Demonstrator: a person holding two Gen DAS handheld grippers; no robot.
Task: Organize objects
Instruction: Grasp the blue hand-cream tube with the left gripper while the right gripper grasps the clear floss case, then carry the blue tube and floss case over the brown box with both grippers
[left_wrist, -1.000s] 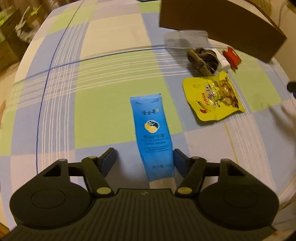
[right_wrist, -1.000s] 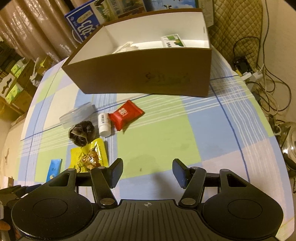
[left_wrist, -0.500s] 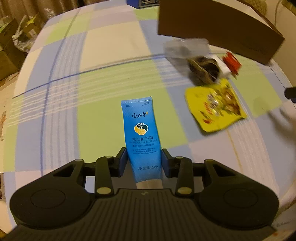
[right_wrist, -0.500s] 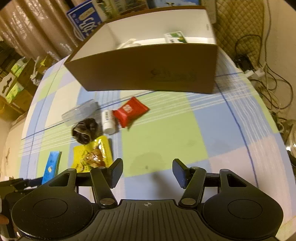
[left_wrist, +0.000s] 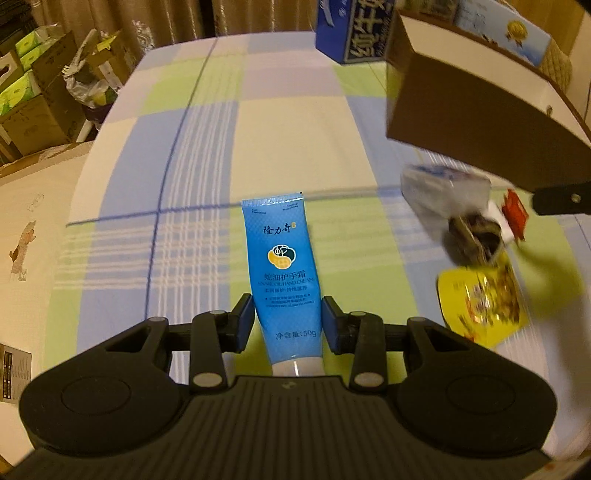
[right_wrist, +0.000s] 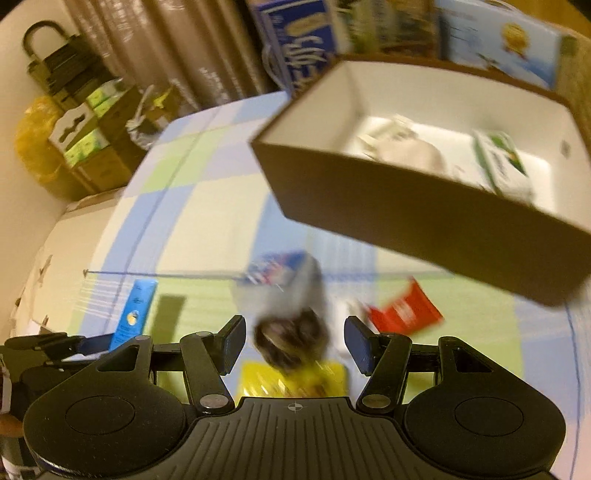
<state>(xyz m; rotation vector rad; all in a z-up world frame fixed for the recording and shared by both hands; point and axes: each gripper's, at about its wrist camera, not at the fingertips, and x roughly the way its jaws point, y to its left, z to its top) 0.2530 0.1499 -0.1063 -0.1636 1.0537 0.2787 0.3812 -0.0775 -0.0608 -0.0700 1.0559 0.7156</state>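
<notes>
Cluttered room: curtains at the far side, stacked cartons on the floor to the left. Work surface is a table under a checked cloth (left_wrist: 295, 122) of blue, green and cream squares.

Brown cardboard box (right_wrist: 424, 218), white inside, sits at the far right of the table. It already holds a green-and-white carton (right_wrist: 502, 166) and a pale crumpled item, too blurred to identify. So sorting is under way, judged less than half done.

Left on the cloth, near the box's front wall: clear plastic container (left_wrist: 443, 192), yellow snack pouch (left_wrist: 480, 306), dark bundled item (right_wrist: 291, 339), red packet (right_wrist: 404, 314). Right-wrist view is motion-blurred; fine detail there is unreliable.

Blue hand-cream tube (left_wrist: 284, 273): clamped low on its body by the left gripper (left_wrist: 288, 325), both pads pressing its sides, crimped end pointing away, well left of the box. Whether it is off the cloth I cannot tell.

Right gripper (right_wrist: 295, 347): jaws wide apart, nothing held, with the dark bundle lying between them in view.

Remaining, as judged: tube into box, then the four loose items.
</notes>
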